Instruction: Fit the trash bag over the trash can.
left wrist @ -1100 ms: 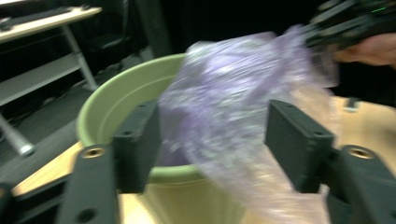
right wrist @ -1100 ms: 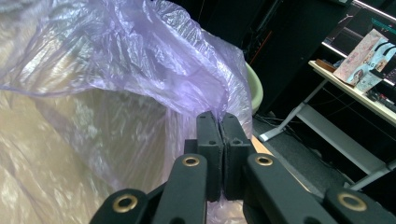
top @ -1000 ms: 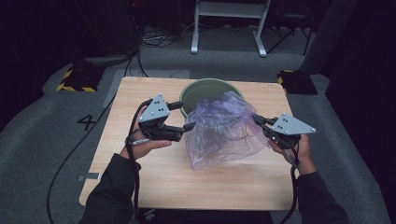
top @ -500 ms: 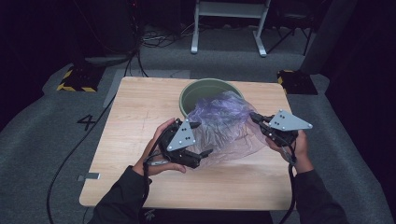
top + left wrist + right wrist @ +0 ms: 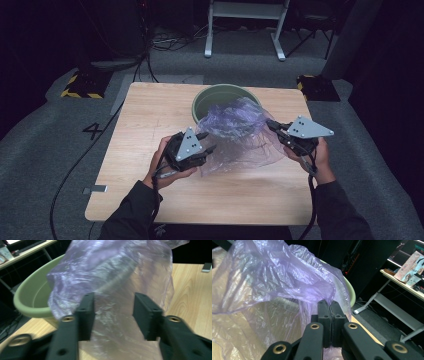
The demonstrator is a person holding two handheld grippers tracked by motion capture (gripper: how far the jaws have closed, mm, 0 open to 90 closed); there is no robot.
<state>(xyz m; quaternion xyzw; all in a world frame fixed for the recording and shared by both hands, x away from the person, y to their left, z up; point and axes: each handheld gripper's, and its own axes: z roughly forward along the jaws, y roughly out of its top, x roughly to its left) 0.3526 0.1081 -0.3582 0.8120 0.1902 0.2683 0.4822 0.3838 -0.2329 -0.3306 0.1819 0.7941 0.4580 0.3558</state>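
A thin purple plastic bag (image 5: pixel 240 135) lies crumpled on the wooden table (image 5: pixel 150 110), its far part draped over a green basin (image 5: pixel 220 92). My right gripper (image 5: pixel 272 124) is shut on the bag's right edge; in the right gripper view its jaws (image 5: pixel 331 305) meet on a fold of the film (image 5: pixel 274 277). At the bag's near-left corner sits my left gripper (image 5: pixel 206 142). In the left gripper view its jaws (image 5: pixel 113 315) have just been closing and still stand apart, with the bag's film (image 5: pixel 112 270) between them. The basin (image 5: pixel 32 297) is on the left there.
The basin stands at the table's far edge, near the middle. Cables trail across the grey floor on the left. A white metal frame (image 5: pixel 245 25) stands on the floor behind the table. Bare wood lies left of and in front of the bag.
My left gripper has come down and toward the near edge, from beside the basin to the bag's near-left corner, and its jaws have narrowed. The right gripper has kept still on the bag.
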